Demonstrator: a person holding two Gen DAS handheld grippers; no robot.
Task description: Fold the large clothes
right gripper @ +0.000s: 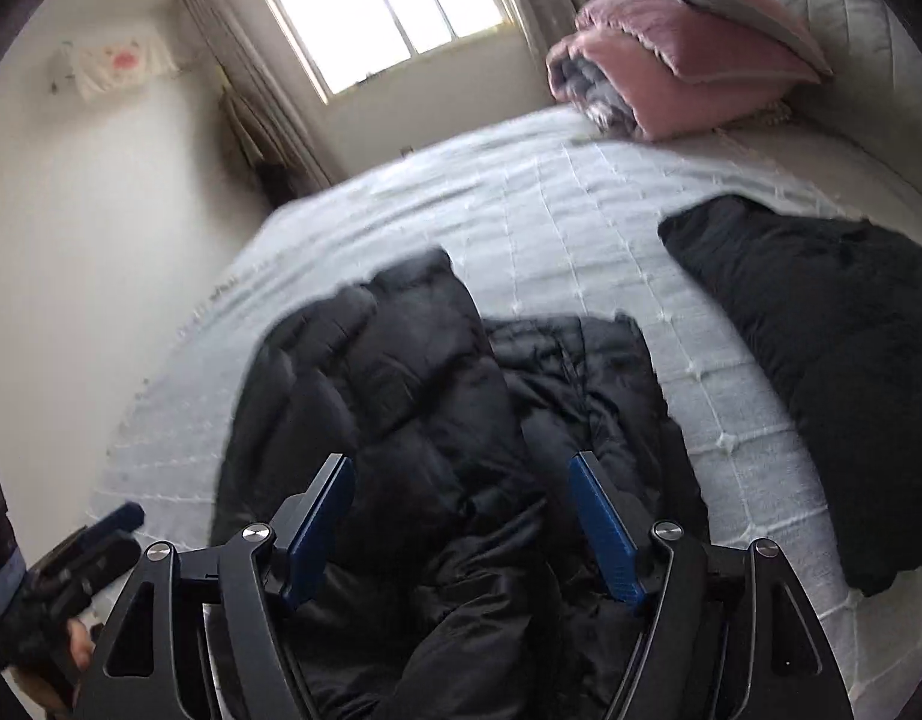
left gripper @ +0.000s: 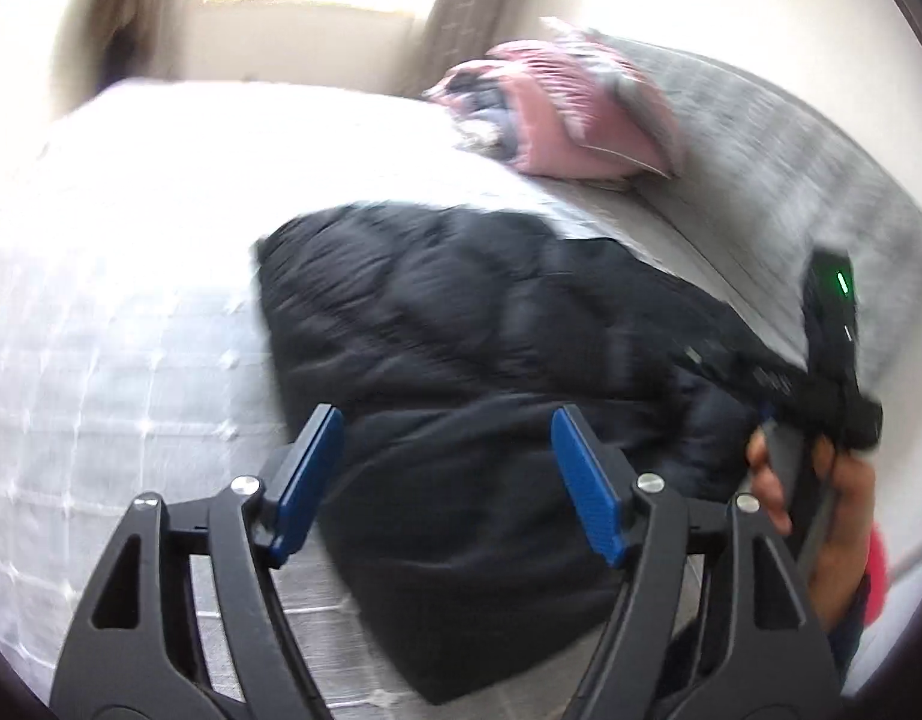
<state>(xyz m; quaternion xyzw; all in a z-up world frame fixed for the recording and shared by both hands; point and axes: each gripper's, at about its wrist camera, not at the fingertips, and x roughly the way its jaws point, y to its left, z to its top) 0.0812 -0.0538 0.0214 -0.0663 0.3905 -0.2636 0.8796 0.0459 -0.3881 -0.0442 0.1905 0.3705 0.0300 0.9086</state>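
A black puffer jacket [right gripper: 437,420] lies crumpled on the white bed [right gripper: 550,222], right under my right gripper [right gripper: 461,522], which is open and empty just above it. A second black garment [right gripper: 820,348], flat and neater, lies to the right on the bed. In the left wrist view a black padded garment [left gripper: 490,360] lies on the bed in front of my left gripper [left gripper: 446,480], which is open and empty above its near part. The other handheld gripper [left gripper: 832,360] with a green light shows at the right, held by a hand.
Pink and grey pillows and a folded blanket [right gripper: 670,66] are stacked at the head of the bed by the grey headboard [right gripper: 820,6]. A window [right gripper: 389,6] with curtains is at the far wall. The bed's left edge runs along a white wall [right gripper: 101,228].
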